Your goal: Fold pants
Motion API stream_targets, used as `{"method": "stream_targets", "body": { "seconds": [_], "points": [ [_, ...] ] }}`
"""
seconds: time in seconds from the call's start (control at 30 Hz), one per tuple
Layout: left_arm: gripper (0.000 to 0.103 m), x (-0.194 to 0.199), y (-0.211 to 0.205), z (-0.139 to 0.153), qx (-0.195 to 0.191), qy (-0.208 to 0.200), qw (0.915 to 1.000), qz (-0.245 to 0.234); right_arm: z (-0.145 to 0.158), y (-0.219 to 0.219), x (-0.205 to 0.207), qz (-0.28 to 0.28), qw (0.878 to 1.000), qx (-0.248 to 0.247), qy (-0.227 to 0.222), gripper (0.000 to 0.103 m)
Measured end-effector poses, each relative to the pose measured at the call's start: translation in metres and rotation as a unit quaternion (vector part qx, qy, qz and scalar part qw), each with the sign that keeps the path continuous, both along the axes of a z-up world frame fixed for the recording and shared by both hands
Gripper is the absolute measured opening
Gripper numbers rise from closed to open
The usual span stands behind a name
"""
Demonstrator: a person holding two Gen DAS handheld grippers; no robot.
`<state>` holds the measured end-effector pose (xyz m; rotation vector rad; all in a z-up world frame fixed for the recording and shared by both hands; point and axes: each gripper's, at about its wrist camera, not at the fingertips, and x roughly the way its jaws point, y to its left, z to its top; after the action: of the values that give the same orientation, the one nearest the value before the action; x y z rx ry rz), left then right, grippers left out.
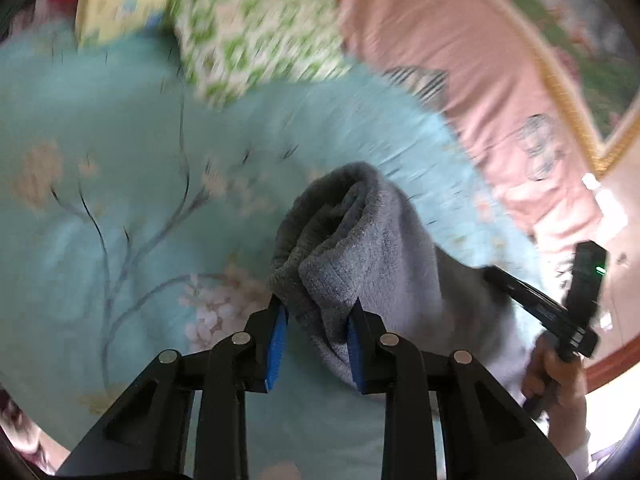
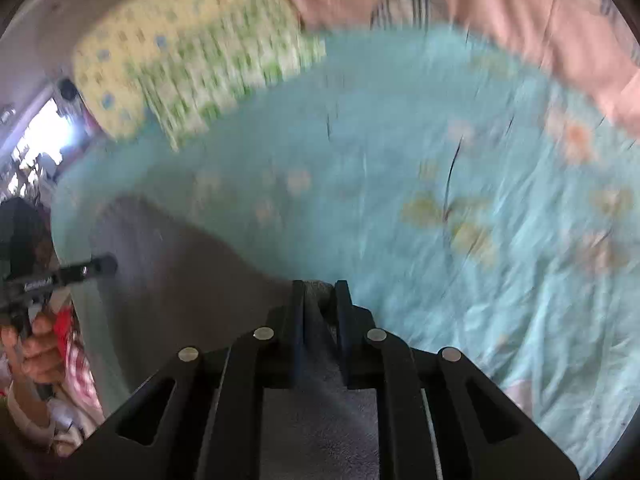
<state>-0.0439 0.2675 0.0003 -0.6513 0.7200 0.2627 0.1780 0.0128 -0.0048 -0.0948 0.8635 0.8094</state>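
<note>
Both grippers clamped on the grey pants, fold barely started

The left gripper (image 1: 318, 320) has its blue pads pinching a bunched fleecy end of the pants (image 1: 360, 248), low centre in its view; the right gripper (image 2: 318, 288) is squeezed nearly together on another bit of the same cloth. The rest drapes toward the lower left of the right view over the teal floral sheet (image 2: 400, 140). Looks like early days, no neat fold visible. Plenty of open sheet ahead; pillows (image 2: 180, 72) sit upper left, a pink cover (image 1: 440, 40) upper right.
</note>
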Motion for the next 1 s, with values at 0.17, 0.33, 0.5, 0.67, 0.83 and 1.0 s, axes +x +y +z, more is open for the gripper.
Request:
{"method": "stream_targets", "body": {
  "seconds": [0.17,0.33,0.5,0.67,0.83,1.0],
  "points": [
    [0.026,-0.004,-0.014,0.018,0.072,-0.010,0.9971,-0.022,0.007,0.002,-0.002,-0.038,0.997,0.005,-0.061,0.014],
    [0.025,0.023,0.007,-0.032,0.065,0.044,0.9966,-0.024,-0.034,0.022,0.009,-0.056,0.995,-0.029,-0.073,0.014],
    [0.028,0.023,0.024,-0.063,0.032,0.033,0.9985,-0.031,-0.051,0.021,0.017,-0.065,0.995,-0.029,-0.073,0.016],
    [0.036,0.006,0.012,-0.042,0.064,0.040,0.9968,-0.028,-0.041,0.003,0.014,-0.096,0.994,0.003,-0.061,0.046],
    [0.045,-0.013,-0.002,-0.006,0.094,0.026,0.9950,-0.023,-0.008,-0.037,-0.020,-0.120,0.987,0.085,-0.062,0.048],
    [0.051,-0.006,-0.030,0.019,0.107,0.004,0.9928,-0.055,0.011,-0.079,-0.065,-0.152,0.979,0.116,-0.068,0.057]
  ]
}}
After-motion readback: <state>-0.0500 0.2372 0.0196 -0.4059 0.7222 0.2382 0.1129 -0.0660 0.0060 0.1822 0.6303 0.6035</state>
